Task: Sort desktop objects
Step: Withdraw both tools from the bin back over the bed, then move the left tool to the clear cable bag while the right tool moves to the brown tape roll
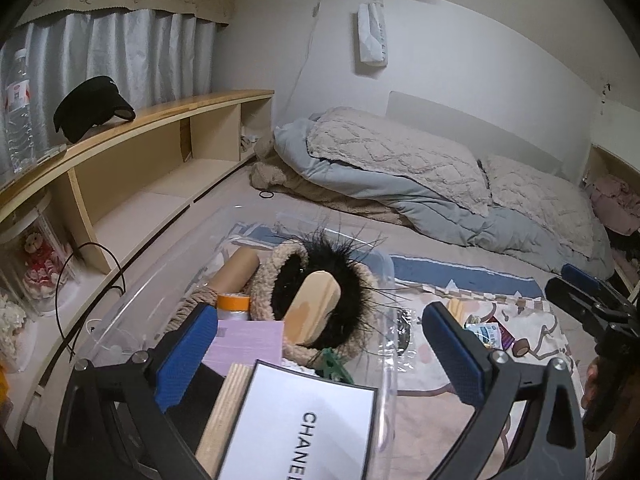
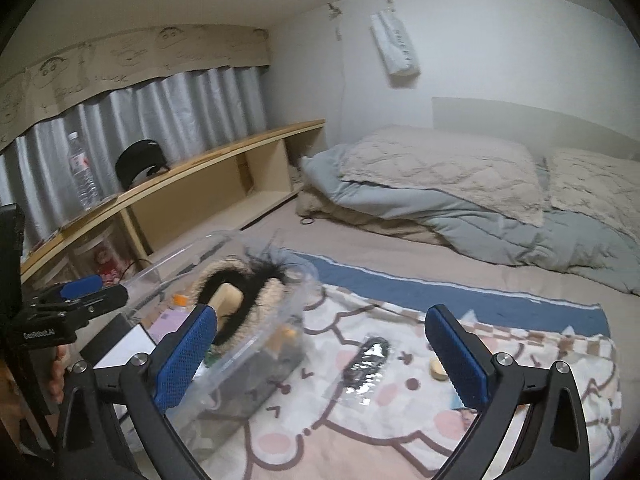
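Note:
A clear plastic box sits on a cartoon blanket on the bed. It holds a fuzzy beige and black headband, a wooden brush, a cardboard tube, purple paper and a white printed card. My left gripper hovers over the box, jaws wide apart and touching nothing. My right gripper is open over the blanket beside the box wall, nothing between its fingers. Ahead of it lie a clear packet with a black item and a small round tan piece.
Small packets and a tape roll lie on the blanket. A wooden shelf along the left carries a water bottle and a black cap. Folded bedding fills the far bed. A black hair tie lies near it.

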A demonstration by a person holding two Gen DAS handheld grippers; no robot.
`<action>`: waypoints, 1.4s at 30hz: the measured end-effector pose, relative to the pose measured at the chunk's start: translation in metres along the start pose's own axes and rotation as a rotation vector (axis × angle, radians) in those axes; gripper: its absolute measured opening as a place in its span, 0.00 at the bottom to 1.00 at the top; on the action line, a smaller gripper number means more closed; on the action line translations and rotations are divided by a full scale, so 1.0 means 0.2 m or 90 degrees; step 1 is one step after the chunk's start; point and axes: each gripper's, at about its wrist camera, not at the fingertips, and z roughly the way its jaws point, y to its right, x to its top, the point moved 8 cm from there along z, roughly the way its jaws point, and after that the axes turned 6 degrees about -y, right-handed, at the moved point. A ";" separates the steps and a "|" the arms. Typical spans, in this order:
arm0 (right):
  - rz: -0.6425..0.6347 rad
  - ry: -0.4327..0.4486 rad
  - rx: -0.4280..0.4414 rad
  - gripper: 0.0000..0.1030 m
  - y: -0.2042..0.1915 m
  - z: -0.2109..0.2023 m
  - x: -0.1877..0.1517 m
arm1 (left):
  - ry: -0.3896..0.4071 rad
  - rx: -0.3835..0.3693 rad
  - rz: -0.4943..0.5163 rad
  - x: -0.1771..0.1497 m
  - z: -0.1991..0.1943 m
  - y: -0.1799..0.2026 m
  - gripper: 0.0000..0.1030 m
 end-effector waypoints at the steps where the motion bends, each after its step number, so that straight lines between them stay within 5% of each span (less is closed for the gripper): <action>1: 0.004 0.000 -0.005 1.00 0.03 -0.01 -0.01 | 0.000 0.000 0.002 0.00 0.00 0.01 1.00; 16: 0.032 0.006 -0.096 1.00 0.35 -0.20 -0.08 | 0.052 0.014 0.040 0.01 -0.03 0.28 1.00; 42: 0.162 0.015 -0.279 1.00 1.10 -0.49 -0.24 | 0.061 -0.081 0.107 -0.04 0.13 0.86 1.00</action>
